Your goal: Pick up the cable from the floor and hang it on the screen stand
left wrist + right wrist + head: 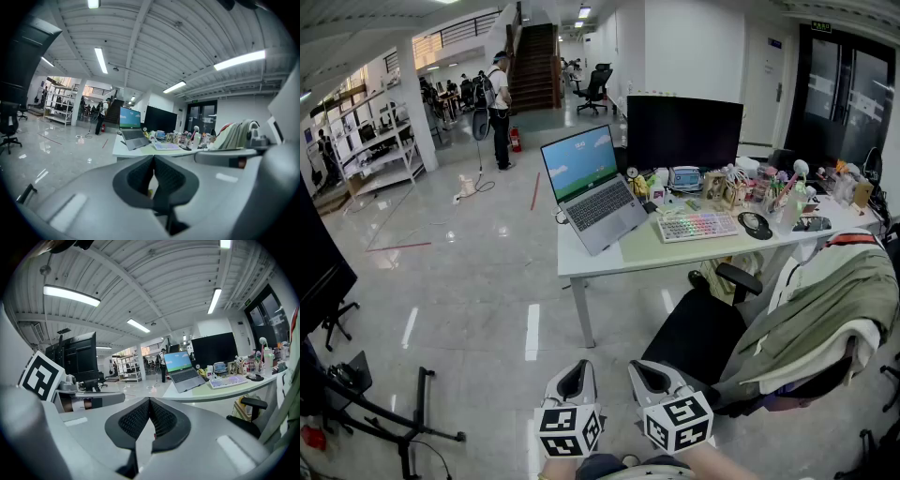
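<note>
An office floor [469, 291] is shown, the screen stand [420, 398] at eight o'clock, a thin cable [438, 454] seemingly by its feet. Left gripper [575, 370] and right gripper [643, 370] are held clenched, empty. Pickup is judged unstarted; a turn there with opened jaws is needed.

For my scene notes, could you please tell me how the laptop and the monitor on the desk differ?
The laptop has a lit screen showing blue sky; the monitor is dark. The laptop is smaller and sits turned at the desk's corner; the monitor stands wider, farther back. Both rest on the white desk.
</note>
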